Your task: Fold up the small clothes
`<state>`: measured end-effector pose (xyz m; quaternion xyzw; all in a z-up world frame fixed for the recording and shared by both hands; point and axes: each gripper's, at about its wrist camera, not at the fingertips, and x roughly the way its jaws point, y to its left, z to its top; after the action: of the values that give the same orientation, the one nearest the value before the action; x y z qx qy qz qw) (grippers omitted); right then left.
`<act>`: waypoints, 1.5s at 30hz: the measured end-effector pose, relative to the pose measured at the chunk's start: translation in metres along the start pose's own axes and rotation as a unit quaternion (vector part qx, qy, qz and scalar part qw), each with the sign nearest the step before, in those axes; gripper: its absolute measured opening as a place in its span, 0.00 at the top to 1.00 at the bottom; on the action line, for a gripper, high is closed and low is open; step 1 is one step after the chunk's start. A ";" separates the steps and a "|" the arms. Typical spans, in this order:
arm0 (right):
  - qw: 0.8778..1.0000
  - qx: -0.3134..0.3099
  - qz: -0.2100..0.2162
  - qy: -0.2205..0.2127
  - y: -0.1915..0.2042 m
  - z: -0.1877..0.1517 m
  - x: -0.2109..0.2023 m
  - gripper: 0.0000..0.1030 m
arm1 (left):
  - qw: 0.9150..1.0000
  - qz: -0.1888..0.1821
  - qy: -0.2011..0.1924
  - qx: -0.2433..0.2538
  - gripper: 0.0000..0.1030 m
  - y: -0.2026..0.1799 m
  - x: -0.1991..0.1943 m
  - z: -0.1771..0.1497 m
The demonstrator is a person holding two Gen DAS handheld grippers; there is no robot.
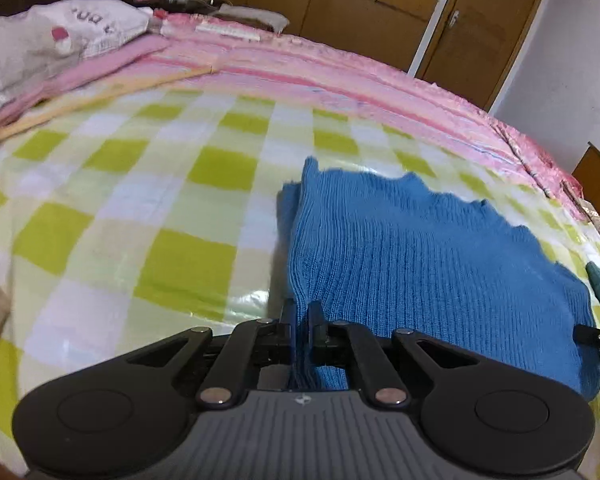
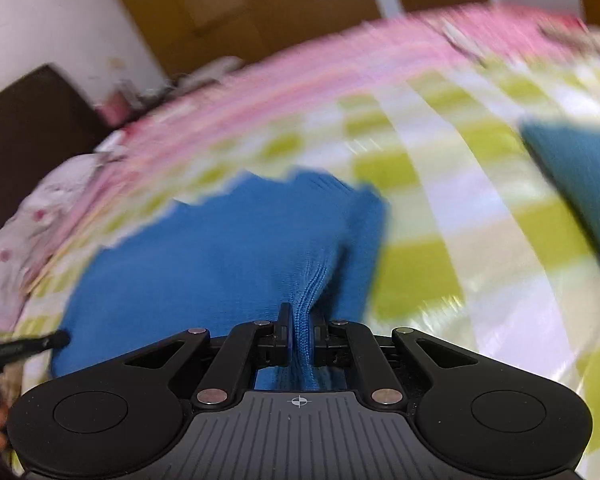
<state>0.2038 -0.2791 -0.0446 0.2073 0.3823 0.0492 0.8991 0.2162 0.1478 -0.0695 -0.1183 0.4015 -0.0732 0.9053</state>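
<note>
Blue ribbed-knit garment point(image 1: 420, 256) lies on a bed point(image 1: 140, 208) w/ a glossy green-and-white check cover, pink striped bedding beyond. Left gripper point(image 1: 300, 316) and right gripper point(image 2: 300, 320) each have fingers clamped on a pinch of the garment's near edge, one toward each side. Judging by doubled layers at its left side, the knit seems already folded once; a further fold, prob. near edge carried to the wavy far hem, looks still to do. Fabric: soft, stretchy, thick. Second, teal cloth point(image 2: 580, 176) waits nearby, apparently unfolded.
</note>
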 end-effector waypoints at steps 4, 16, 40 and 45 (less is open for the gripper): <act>1.000 -0.012 -0.001 -0.015 0.004 0.005 -0.012 0.88 | 1.000 0.009 -0.013 0.015 0.88 -0.004 -0.009 0.002; 0.994 -0.073 -0.068 -0.039 0.026 0.006 0.006 0.87 | 0.998 0.045 -0.031 0.030 0.87 -0.015 -0.008 -0.008; 0.992 -0.066 -0.097 -0.036 0.026 0.002 -0.013 0.87 | 0.992 0.107 -0.031 0.067 0.82 -0.038 -0.026 -0.019; 0.993 -0.047 -0.105 -0.014 0.016 0.001 -0.008 0.86 | 0.991 0.105 -0.034 0.073 0.82 -0.043 -0.030 -0.018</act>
<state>0.1995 -0.2668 -0.0324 0.1247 0.3867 -0.0304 0.9132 0.1815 0.1105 -0.0484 -0.0115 0.3742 -0.0022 0.9273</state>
